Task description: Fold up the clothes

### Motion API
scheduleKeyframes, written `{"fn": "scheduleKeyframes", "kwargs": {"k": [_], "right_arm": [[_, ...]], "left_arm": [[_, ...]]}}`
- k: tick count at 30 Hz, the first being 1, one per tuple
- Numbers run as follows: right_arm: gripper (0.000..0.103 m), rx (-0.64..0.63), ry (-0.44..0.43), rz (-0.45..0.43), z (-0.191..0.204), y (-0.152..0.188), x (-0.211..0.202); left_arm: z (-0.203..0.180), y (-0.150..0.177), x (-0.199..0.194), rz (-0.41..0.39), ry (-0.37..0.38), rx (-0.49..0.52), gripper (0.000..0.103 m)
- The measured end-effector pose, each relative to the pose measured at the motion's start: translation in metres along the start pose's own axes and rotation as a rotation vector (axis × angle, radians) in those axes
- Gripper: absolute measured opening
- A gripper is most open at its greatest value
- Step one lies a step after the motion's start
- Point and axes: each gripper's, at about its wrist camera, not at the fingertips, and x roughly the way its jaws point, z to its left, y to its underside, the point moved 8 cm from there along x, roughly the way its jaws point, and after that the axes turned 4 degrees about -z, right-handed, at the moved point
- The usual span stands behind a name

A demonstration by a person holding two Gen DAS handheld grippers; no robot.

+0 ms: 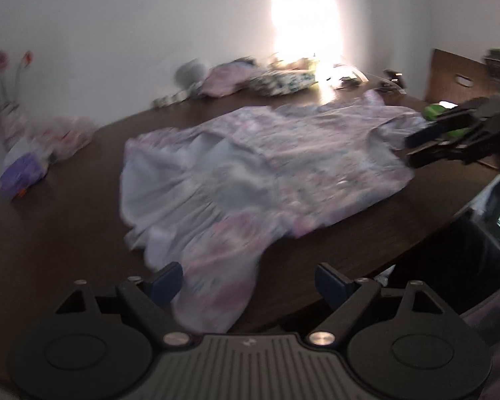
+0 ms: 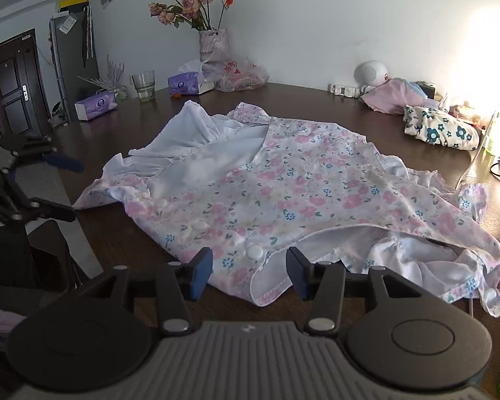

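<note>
A floral dress (image 2: 283, 180) lies spread and rumpled across a dark table (image 2: 316, 100), part of its skirt turned back to show white lining. Both grippers are empty with jaws apart: the left gripper (image 1: 246, 283) over the hem, the right gripper (image 2: 250, 273) at the neckline (no fabric pinched). Folding seems barely begun; next, each must close on an edge.
</note>
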Motion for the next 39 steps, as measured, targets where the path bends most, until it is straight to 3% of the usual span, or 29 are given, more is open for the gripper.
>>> {"fn": "scheduleKeyframes", "kwargs": {"k": [7, 14, 20, 24, 27, 30, 32, 34, 39], "right_arm": [[0.050, -0.025, -0.072, 0.031, 0.022, 0.002, 0.015], [0.050, -0.092, -0.047, 0.079, 0.028, 0.005, 0.035], [0.049, -0.072, -0.057, 0.114, 0.023, 0.010, 0.043], [0.047, -0.075, -0.048, 0.127, 0.023, 0.010, 0.046], [0.037, -0.053, -0.039, 0.124, 0.019, 0.010, 0.045], [0.030, -0.038, -0.025, 0.117, 0.016, 0.010, 0.045], [0.012, -0.035, -0.007, 0.117, 0.012, 0.010, 0.045], [0.002, -0.016, -0.010, 0.130, 0.009, 0.010, 0.043], [0.001, 0.014, -0.075, 0.120, -0.001, 0.002, 0.025]], "left_arm": [[0.007, 0.008, -0.004, -0.064, 0.018, 0.022, 0.082], [0.016, 0.004, 0.022, -0.039, 0.028, 0.073, 0.051], [0.017, 0.000, 0.034, 0.020, 0.071, 0.260, 0.023], [0.019, -0.001, 0.044, 0.072, 0.035, 0.462, 0.016], [0.023, -0.003, 0.047, 0.088, 0.039, 0.543, 0.012], [0.031, -0.006, 0.050, 0.082, 0.069, 0.489, 0.005], [0.033, -0.008, 0.049, 0.078, 0.094, 0.445, 0.002], [0.030, -0.010, 0.044, 0.075, 0.124, 0.432, 0.001], [0.030, -0.018, 0.023, 0.094, 0.188, 0.380, 0.000]]}}
